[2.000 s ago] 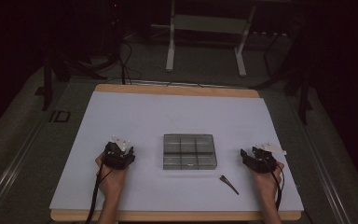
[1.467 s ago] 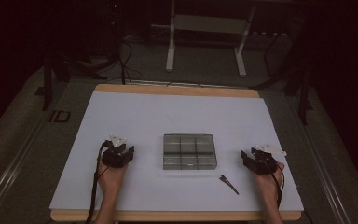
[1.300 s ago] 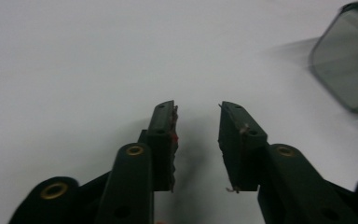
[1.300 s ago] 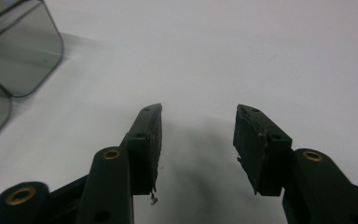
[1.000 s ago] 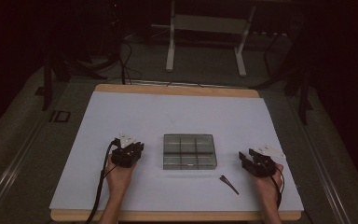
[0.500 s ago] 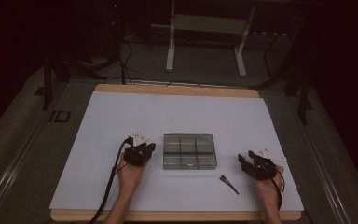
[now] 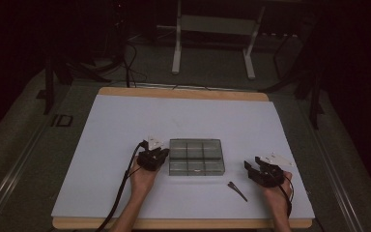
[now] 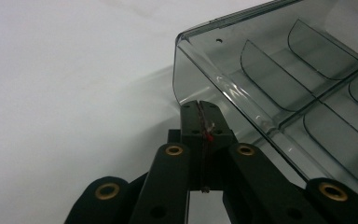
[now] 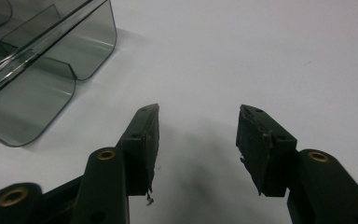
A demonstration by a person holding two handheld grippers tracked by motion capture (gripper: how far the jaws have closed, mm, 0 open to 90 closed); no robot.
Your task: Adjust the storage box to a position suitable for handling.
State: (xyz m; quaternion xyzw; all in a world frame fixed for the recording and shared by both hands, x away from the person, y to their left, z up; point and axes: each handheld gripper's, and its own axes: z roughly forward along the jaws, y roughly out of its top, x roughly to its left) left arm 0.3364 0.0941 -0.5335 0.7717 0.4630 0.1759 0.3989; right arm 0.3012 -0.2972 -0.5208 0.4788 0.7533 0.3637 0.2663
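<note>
A clear smoky plastic compartment box (image 7: pixel 196 156) sits at centre frame on the white desk (image 7: pixel 106 125). The left tool (image 7: pixel 155 157), jaws pressed together and empty, touches its left wall. The right tool (image 7: pixel 257 170), lower right, gapes wide. The box looks light, rigid and slippery; grip a thin wall.

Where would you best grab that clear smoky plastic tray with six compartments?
Probably by a thin upright outer wall of the smoky clear plastic compartment tray, with one jaw inside and one outside. The shut left gripper sits at its near left corner, so the left wall is closest; the open right gripper could take the right wall.
</note>
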